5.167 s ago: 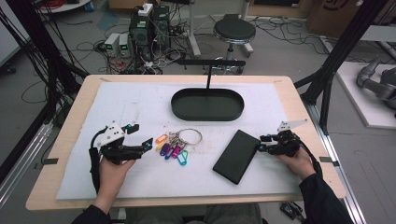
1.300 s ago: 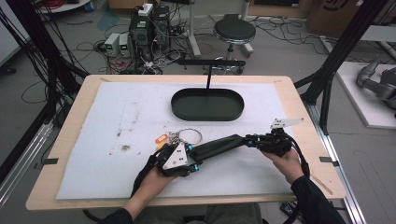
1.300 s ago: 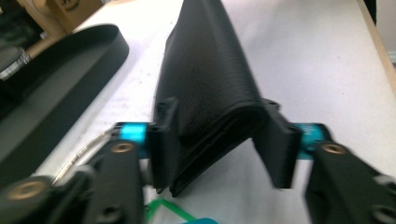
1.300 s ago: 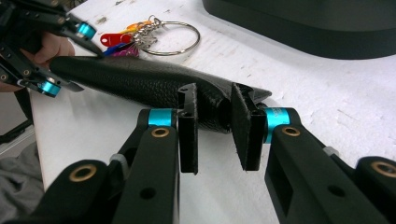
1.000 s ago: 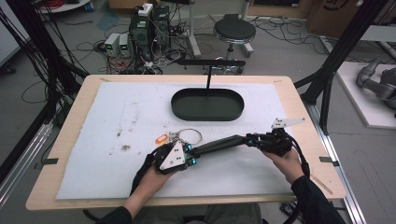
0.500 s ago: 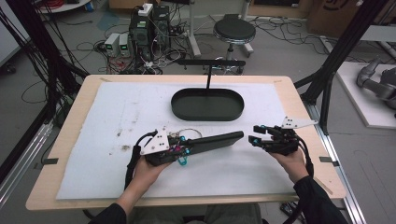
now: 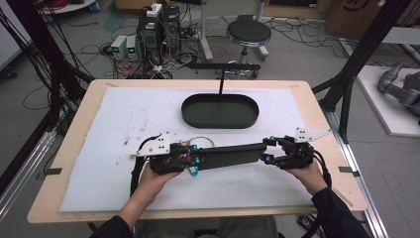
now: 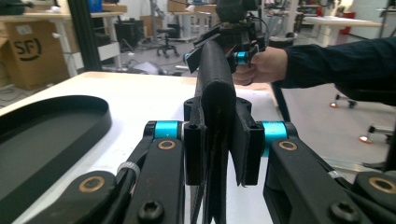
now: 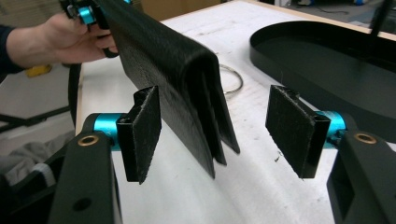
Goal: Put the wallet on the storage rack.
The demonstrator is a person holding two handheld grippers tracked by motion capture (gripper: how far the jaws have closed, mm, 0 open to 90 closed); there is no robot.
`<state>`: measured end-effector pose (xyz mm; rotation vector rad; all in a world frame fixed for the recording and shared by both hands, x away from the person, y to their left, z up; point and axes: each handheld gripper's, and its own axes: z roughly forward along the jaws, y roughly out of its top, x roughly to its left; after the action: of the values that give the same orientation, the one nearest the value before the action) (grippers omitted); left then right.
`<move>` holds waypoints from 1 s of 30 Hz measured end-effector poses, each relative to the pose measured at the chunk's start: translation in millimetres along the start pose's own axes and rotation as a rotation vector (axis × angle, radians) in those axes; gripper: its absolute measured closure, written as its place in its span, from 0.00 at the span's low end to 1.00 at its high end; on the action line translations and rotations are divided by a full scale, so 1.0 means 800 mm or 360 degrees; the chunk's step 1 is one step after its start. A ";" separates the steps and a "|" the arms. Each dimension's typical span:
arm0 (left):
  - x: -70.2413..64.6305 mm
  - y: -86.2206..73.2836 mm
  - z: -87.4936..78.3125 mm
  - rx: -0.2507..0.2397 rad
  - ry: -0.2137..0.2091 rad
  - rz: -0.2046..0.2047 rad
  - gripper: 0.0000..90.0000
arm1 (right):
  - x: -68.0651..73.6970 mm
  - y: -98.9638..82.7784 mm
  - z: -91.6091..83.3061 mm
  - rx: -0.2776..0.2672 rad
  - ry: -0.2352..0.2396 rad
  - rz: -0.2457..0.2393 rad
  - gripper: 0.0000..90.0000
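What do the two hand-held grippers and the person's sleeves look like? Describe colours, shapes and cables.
Both the left gripper and the right gripper are black, with flat dark pads, cyan barrels at the jaw joints and brass-ringed pivots. Each carries a grey three-cornered plate and trails a black cable. The sleeves are dark.

The high view looked forward and down from above the person's side, taking in the whole table [image 7: 317, 106] from far off. The left gripper view sat close and low, facing along the black wallet [image 8: 215, 98] toward 12 o'clock. The right gripper view, as close, faced its other end [image 9: 173, 65] toward 11 o'clock. All three shared the wallet and the black tray [image 7: 220, 110].
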<state>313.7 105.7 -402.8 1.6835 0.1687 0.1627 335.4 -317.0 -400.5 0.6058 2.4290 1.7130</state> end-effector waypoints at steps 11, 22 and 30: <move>0.002 -0.003 0.000 -0.0037 -0.0036 -0.0049 0.85 | 0.012 0.000 0.012 0.0091 0.0068 -0.0140 0.74; 0.007 -0.013 0.008 0.0134 0.0077 -0.0062 0.50 | 0.015 0.003 0.008 0.0075 0.0166 -0.0136 0.86; 0.007 -0.022 0.022 0.0286 0.0110 -0.0039 0.48 | 0.017 0.004 0.008 0.0055 0.0188 -0.0114 0.86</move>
<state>322.8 92.1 -422.0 1.8548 0.2621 0.1921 325.8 -305.5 -397.7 0.4269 2.5307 1.7292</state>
